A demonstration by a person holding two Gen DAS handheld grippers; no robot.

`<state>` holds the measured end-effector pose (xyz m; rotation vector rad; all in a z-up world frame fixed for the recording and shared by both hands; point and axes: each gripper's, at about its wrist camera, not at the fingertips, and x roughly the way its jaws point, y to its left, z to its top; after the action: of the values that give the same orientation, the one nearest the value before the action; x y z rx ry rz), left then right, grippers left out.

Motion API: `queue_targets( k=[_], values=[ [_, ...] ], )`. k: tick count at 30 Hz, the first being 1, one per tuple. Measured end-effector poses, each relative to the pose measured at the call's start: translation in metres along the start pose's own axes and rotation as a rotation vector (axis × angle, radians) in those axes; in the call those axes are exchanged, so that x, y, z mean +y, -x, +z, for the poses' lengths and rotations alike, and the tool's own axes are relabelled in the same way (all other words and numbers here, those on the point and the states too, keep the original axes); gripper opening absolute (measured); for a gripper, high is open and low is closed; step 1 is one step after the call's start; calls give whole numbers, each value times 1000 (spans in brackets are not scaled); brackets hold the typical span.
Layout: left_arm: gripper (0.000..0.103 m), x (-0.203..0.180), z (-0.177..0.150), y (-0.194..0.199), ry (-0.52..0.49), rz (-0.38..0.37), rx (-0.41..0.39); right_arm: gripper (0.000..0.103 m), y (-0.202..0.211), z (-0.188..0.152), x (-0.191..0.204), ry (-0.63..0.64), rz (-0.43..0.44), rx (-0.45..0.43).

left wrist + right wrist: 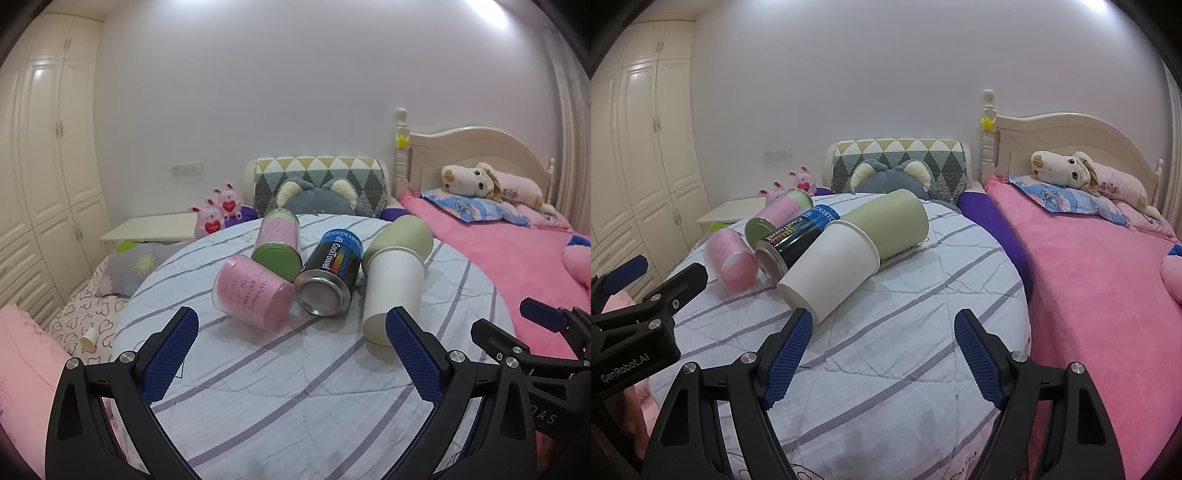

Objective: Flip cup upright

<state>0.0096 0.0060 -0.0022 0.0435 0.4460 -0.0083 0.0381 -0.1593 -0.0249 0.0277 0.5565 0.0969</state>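
Nothing is grasped yet: this looks like the approach step. The white paper cup point(829, 267) lies on its side on the round worktop point(905, 350), closed base toward the cameras, rim pointing far and resting against a pale green cup point(897, 221) that also lies on its side behind it. Just left of it, touching or nearly so, lies a black can point(792, 242), then a green-lidded jar point(279, 242) and a pink jar point(253, 291).

The right gripper point(882, 354) is spread wide and empty, its left finger point(786, 358) just beside the white cup's base. The left gripper point(291, 354) is likewise spread and empty, near the pink jar.

The next move probably calls for closing across the white cup's wall and pivoting it rim-up (gently, since thin paper likely crushes). Open room lies on the near and right parts of the worktop; the can crowds the left side, and the worktop's right edge drops toward the pink bed point(1108, 277).
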Motion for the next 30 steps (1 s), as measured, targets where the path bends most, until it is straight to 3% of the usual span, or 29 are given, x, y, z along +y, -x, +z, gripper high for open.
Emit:
queue_targets(
  k=[18, 30],
  values=[
    [102, -1, -1, 0, -17, 3, -4, 81, -1, 0, -2, -1, -1, 6],
    [103, -2, 8, -21, -47, -2, 39, 81, -18, 14, 5, -8, 17, 41]
  ],
)
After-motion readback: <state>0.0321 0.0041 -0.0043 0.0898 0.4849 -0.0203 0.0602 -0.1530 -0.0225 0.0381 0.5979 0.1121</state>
